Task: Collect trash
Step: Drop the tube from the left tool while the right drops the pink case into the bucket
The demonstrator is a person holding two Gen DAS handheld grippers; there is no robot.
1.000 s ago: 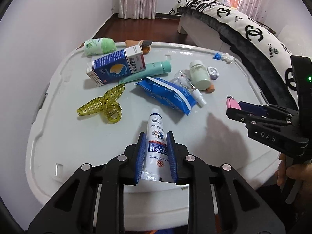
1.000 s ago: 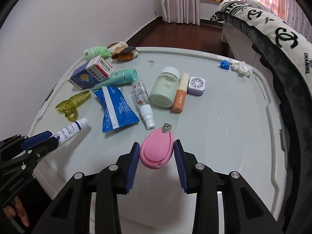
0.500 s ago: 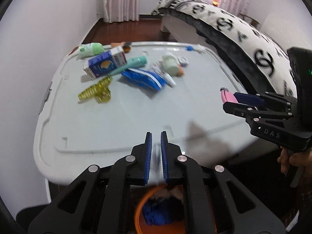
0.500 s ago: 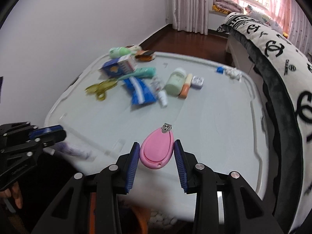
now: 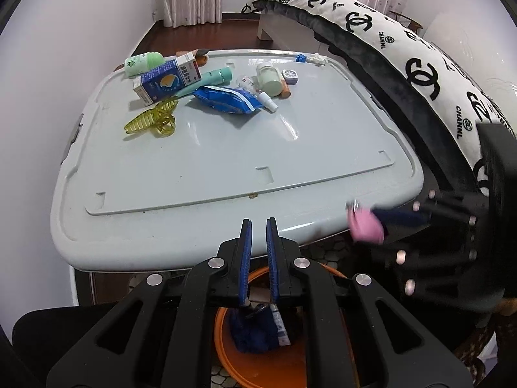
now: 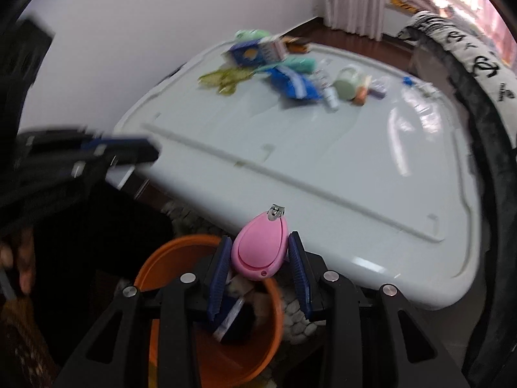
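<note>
Bench: pale grey moulded top (image 5: pixel 226 148) with a raised rim and rounded corners, glossy, beside a white wall.
Bed: along the bench's far right side, with a white cover (image 5: pixel 404 42) printed with black logos; curtains and dark wood floor beyond the bench.
Bin: orange round bin (image 6: pixel 171 258) on the floor just below the bench's near edge; a dark blue wrapper (image 5: pixel 255 329) and a white tube lie inside.
Right tool: (image 6: pixel 260 253) over the bin's rim, in front of the bench's near edge, jaws clamped on the clipper's sides.
Left tool: (image 5: pixel 258 236) above the bin, at the bench's near edge, blue pads a narrow gap apart with nothing between them.
Nail clipper: pink, egg-shaped case (image 6: pixel 260 249) with a metal tip pointing toward the bench.
Clutter on the bench's far half: blue-and-white box (image 5: pixel 166 80), blue packet (image 5: pixel 226 98), yellow hair claw (image 5: pixel 152 119), green tube (image 5: pixel 210 79), pale green jar (image 5: pixel 269 77), small spray bottle (image 5: pixel 266 100).
</note>
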